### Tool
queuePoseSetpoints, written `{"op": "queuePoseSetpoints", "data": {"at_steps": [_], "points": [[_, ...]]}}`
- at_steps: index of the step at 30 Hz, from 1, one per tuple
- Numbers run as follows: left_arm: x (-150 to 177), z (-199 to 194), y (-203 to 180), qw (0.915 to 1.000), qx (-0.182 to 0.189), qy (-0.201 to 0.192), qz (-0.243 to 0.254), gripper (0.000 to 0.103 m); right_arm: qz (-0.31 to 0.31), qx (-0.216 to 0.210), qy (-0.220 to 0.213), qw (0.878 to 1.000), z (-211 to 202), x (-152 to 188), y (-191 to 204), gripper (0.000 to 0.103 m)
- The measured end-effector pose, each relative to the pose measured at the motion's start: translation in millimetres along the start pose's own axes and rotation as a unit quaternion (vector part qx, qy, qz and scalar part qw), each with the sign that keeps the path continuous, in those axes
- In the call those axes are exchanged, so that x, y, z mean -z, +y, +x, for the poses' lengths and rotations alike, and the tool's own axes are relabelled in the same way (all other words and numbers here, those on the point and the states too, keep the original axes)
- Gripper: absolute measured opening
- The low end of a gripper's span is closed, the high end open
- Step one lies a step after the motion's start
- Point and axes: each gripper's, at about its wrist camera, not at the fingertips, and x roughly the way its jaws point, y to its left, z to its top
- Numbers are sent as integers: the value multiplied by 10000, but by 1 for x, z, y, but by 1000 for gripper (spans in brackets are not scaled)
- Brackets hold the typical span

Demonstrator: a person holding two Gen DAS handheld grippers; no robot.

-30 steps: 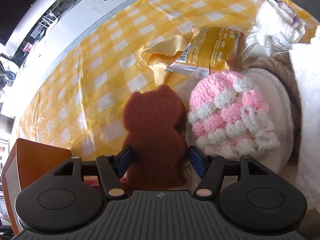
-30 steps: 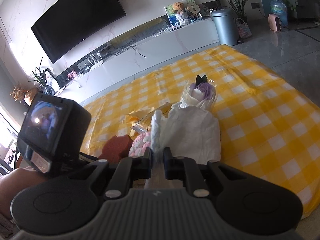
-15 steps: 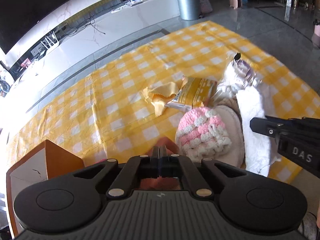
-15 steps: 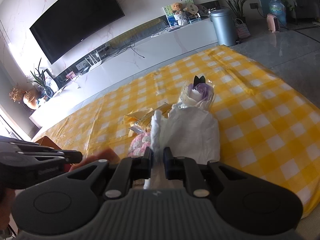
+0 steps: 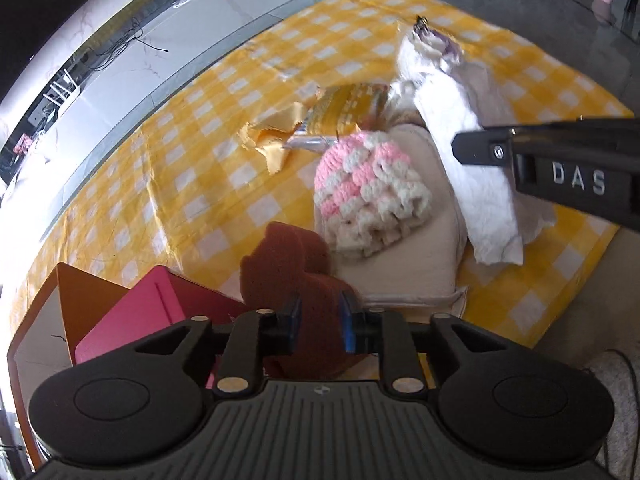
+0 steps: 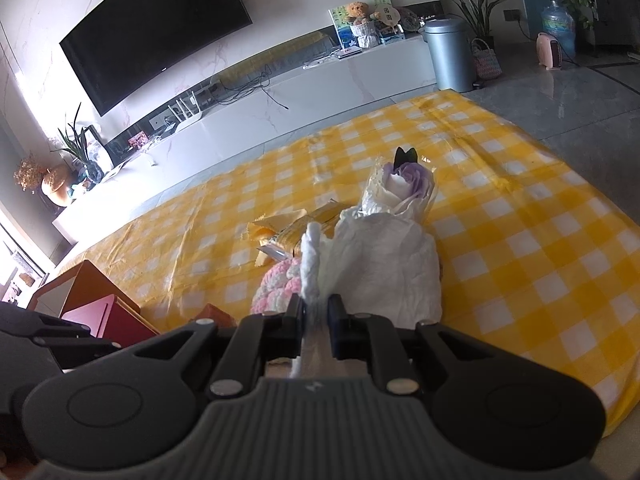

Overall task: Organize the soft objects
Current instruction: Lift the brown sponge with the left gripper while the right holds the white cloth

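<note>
Left gripper clenched on brown sponge; sponge's lower part between fingers, upper part sticking out ahead, above pink box edge. Right gripper clamped on white cloth; cloth edge pinched between fingers, rest draped forward onto checked tablecloth. Pink-white knit hat lies just beside sponge, on beige cushion.

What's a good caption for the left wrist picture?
Left gripper pinching a brown sponge beside the pink box.
</note>
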Motion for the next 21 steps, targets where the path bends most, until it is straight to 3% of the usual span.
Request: {"op": "queuePoseSetpoints", "data": {"at_steps": [3,6,10,14,16,17,21], "points": [[1,11,-20,9995,-138,34,277,57,6,-54,-3,10000,0,0,-1,13],[9,18,-33,9981,-147,112,586,71,53,-27,-19,10000,0,0,-3,17],[27,30,-49,9904,-629,153,1217,72,125,-61,-68,9999,-2,1,-7,18],[37,43,-57,9851,-985,116,1406,78,1,3,-25,10000,0,0,-1,18],[38,48,-59,9806,-1286,68,1477,74,-17,-4,-2,10000,1,1,-1,18],[37,49,-55,9814,-1350,83,1363,61,-7,-2,-5,10000,0,1,-2,18],[35,32,-31,9916,-1016,-70,796,47,70,8,-23,10000,0,1,-5,18]]}}
